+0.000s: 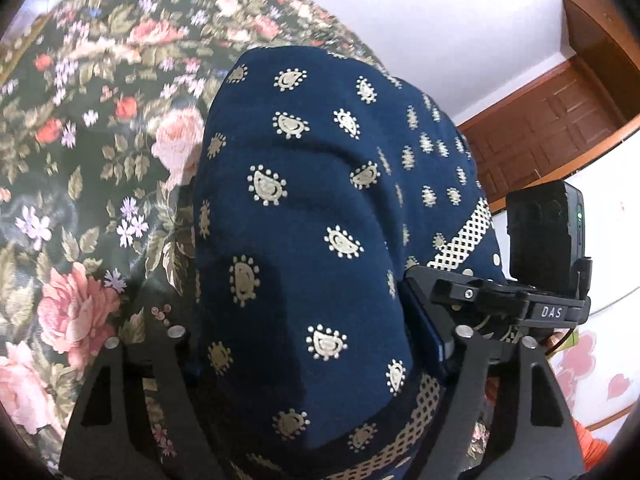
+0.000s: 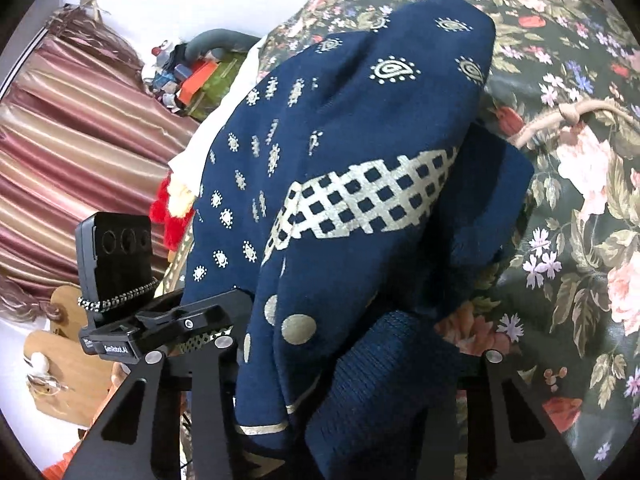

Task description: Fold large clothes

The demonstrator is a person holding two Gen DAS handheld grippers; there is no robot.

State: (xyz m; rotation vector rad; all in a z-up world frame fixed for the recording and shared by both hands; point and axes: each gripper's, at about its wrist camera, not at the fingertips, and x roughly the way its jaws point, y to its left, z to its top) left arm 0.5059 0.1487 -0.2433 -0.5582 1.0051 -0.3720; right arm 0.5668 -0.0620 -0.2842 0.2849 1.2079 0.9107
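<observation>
A navy garment (image 1: 304,248) with cream paisley motifs and a lattice band hangs in front of both cameras, lifted off the floral bedspread (image 1: 80,152). My left gripper (image 1: 308,364) is shut on the navy garment, which drapes over and hides its fingertips. In the right wrist view the same garment (image 2: 352,184) is bunched, with a ribbed cuff low down. My right gripper (image 2: 340,364) is shut on it, its fingertips hidden by cloth. The other gripper shows at the edge of each view, close beside.
The floral bedspread (image 2: 580,200) lies beneath. A wooden door (image 1: 552,128) and white wall stand at the right of the left wrist view. Striped pink curtains (image 2: 80,152), a cluttered shelf (image 2: 192,76) and a red fluffy item (image 2: 172,216) are left in the right wrist view.
</observation>
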